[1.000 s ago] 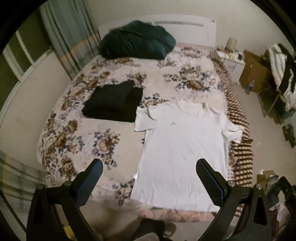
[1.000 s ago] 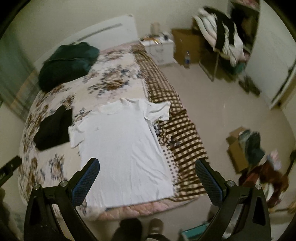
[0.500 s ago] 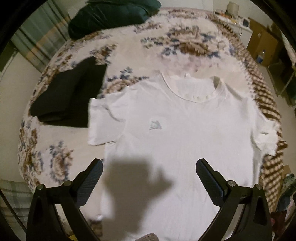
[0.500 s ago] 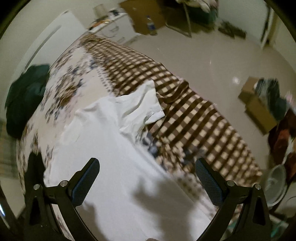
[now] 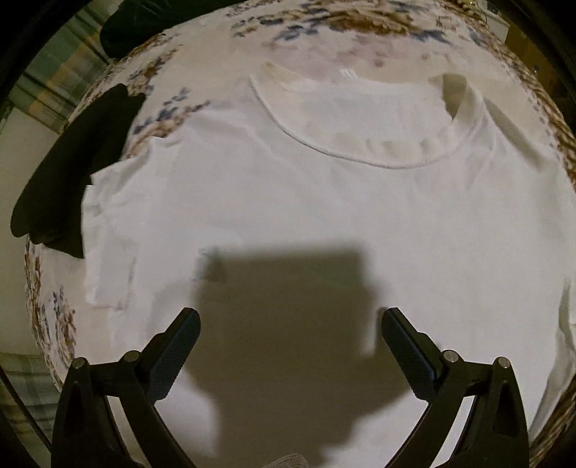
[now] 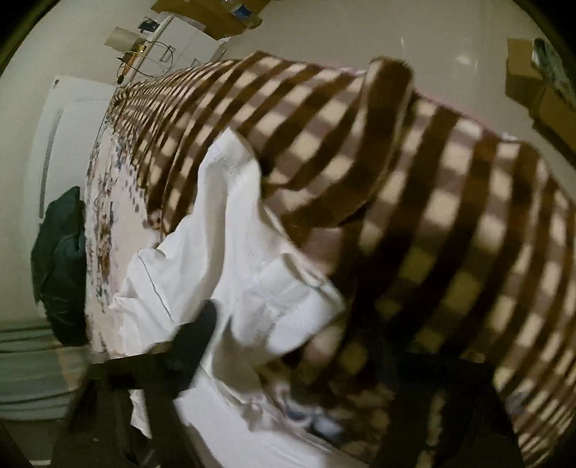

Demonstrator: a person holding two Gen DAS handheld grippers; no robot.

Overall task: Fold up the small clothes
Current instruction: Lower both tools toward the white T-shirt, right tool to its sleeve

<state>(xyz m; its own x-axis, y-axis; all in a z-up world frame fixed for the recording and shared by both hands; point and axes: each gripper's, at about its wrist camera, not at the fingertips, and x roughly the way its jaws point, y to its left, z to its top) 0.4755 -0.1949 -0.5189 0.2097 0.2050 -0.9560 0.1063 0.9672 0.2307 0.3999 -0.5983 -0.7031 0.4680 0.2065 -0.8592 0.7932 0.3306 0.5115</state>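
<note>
A white T-shirt (image 5: 324,223) lies flat, face up, on the flowered bedspread (image 5: 360,32), its collar (image 5: 360,151) at the far end. My left gripper (image 5: 289,338) is open and empty, low over the shirt's chest, casting a shadow on it. In the right wrist view the shirt's right sleeve (image 6: 259,273) lies crumpled at the edge of a brown checked blanket (image 6: 450,223). My right gripper (image 6: 298,345) is open around that sleeve; the view is blurred and its right finger is barely visible.
A folded black garment (image 5: 79,172) lies left of the shirt, partly under its left sleeve. A dark green bundle (image 6: 61,266) sits at the head of the bed. A white nightstand (image 6: 172,43) and cardboard boxes (image 6: 540,86) stand beyond the bed.
Both grippers have dropped toward the shirt and moved forward. The left one came close over the chest; the right one closed in on the right sleeve. Both stayed open.
</note>
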